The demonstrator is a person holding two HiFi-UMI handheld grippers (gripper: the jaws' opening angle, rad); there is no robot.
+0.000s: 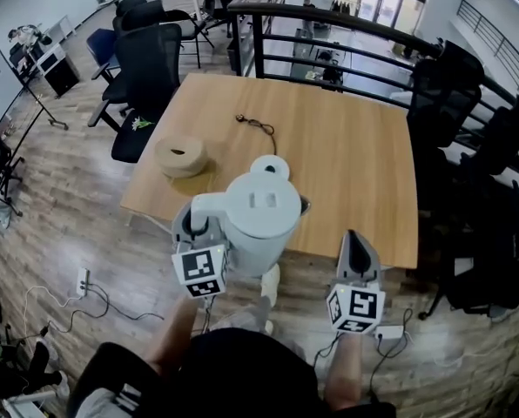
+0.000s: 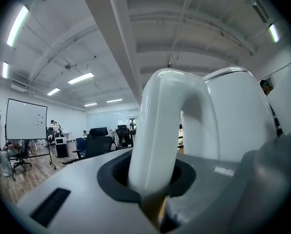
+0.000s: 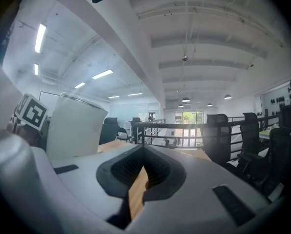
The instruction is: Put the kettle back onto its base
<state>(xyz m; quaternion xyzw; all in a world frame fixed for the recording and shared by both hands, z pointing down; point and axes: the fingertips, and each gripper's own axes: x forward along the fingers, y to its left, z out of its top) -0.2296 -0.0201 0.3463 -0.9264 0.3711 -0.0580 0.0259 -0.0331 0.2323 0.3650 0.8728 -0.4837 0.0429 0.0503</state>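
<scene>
The kettle [image 1: 258, 212] I hold is over the table's [image 1: 364, 172] near edge, its base [image 1: 270, 165] just behind; a roll [image 1: 180, 156] lies left, a cord [image 1: 258, 127] farther back.

Wooden table [image 1: 355, 172], round base [image 1: 180, 156] (near left edge), black cord [image 1: 258, 127] farther back

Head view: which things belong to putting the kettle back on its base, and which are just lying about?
Job: kettle, handle in the left gripper; white round base; black cord beside it.
Lying about: beige round object on the table; office chairs.
</scene>
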